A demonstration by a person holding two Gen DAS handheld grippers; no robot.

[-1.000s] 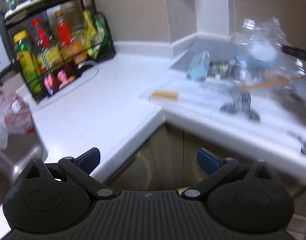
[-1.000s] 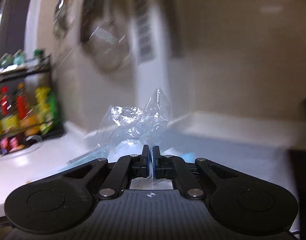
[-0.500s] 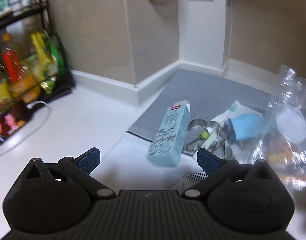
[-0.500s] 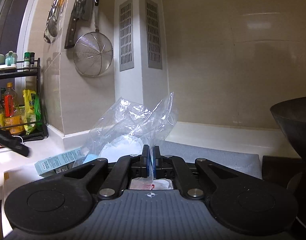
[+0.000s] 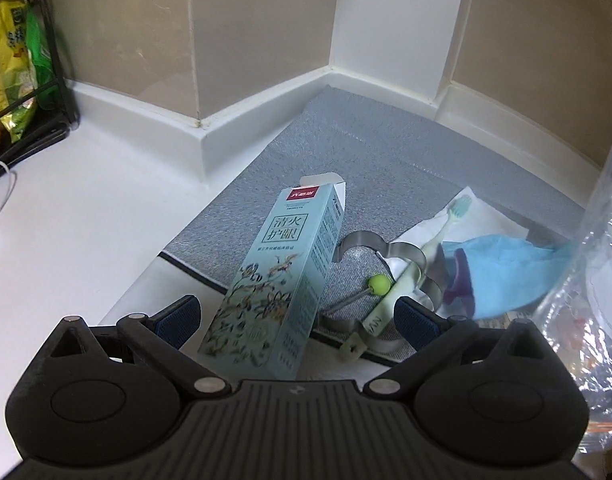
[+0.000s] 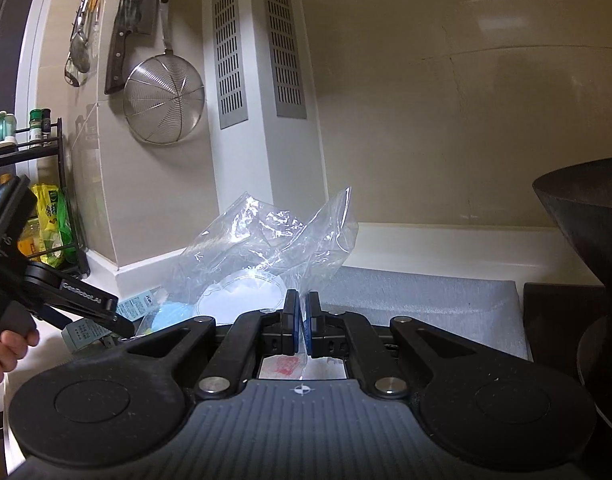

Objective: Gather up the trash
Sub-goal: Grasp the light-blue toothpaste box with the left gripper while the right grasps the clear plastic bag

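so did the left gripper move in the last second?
Yes. The left gripper has closed in on the carton, which now sits between its open fingers; the rack has slid to the left edge.

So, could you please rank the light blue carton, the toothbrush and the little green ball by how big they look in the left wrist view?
1. light blue carton, though nearest the camera
2. toothbrush
3. green ball

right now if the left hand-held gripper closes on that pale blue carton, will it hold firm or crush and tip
The pale blue carton is probably light and may be empty: its top flap stands open. Thin card would likely dent under a hard squeeze. It already lies tilted, one end propped on the metal ring, so a nudge may slide or topple it. The left hand-held gripper is open around its lower end.
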